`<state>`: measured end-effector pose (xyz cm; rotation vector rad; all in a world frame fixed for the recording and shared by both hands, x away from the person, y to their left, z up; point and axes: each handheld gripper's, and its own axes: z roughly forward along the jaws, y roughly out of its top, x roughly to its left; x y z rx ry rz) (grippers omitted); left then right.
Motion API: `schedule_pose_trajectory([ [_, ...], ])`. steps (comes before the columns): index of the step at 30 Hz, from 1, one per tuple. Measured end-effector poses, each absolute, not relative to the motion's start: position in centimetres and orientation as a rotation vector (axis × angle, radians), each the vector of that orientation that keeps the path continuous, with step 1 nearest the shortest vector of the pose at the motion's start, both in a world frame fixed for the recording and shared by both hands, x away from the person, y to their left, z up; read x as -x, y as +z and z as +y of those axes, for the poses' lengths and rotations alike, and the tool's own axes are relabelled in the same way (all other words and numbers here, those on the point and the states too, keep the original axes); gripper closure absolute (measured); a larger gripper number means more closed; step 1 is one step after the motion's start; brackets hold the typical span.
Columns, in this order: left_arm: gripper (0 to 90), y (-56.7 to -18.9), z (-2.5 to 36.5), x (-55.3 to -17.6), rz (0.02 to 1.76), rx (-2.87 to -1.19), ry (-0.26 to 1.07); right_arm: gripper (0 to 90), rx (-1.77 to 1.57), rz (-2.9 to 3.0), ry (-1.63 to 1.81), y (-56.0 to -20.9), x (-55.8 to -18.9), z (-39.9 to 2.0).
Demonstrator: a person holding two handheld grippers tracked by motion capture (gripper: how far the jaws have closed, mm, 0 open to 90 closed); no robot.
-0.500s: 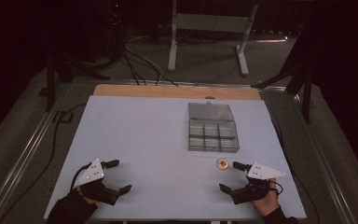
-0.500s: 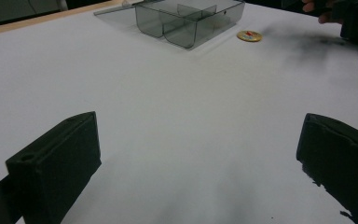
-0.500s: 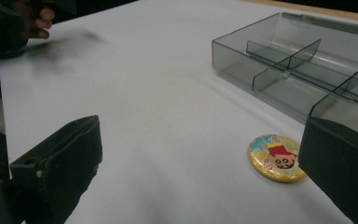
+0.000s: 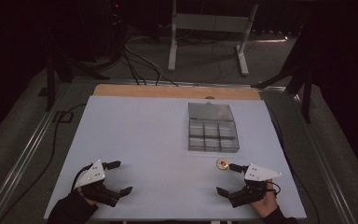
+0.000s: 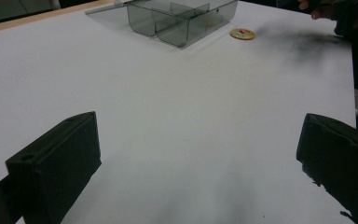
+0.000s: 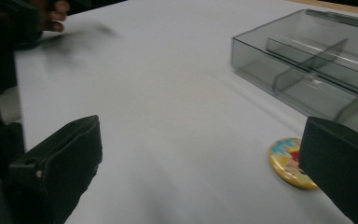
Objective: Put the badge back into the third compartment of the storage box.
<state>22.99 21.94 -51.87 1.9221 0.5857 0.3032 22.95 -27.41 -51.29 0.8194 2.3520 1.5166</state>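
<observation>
My left gripper (image 4: 120, 177) rests near the table's front left edge, open, with nothing between its wide-set jaws (image 5: 200, 158). At the front right, my right gripper (image 4: 227, 178) is also open and holds nothing. A small round yellow badge (image 4: 222, 163) with a red mark lies flat on the white table just beyond the right gripper's far jaw. In the right gripper view the badge (image 6: 286, 161) is partly hidden behind the right-hand jaw, and the gap between the jaws (image 6: 200, 163) is bare table. The badge (image 5: 242, 33) lies far off in the left gripper view.
A clear grey compartment box (image 4: 212, 128) with its lid folded back stands behind the badge, right of centre; it also shows close by (image 6: 317, 70) and far off (image 5: 182, 18). The white table (image 4: 140, 135) has a wooden strip at its far edge. Cables and a metal stand lie beyond.
</observation>
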Motion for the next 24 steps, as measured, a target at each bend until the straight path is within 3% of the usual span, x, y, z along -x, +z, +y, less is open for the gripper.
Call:
schedule_pose_trajectory([
  [24,0.0,-51.9,22.0,-23.1,0.593,-1.912,0.295,0.0,-0.757,2.269,1.610,-48.6,-23.7,-27.0],
])
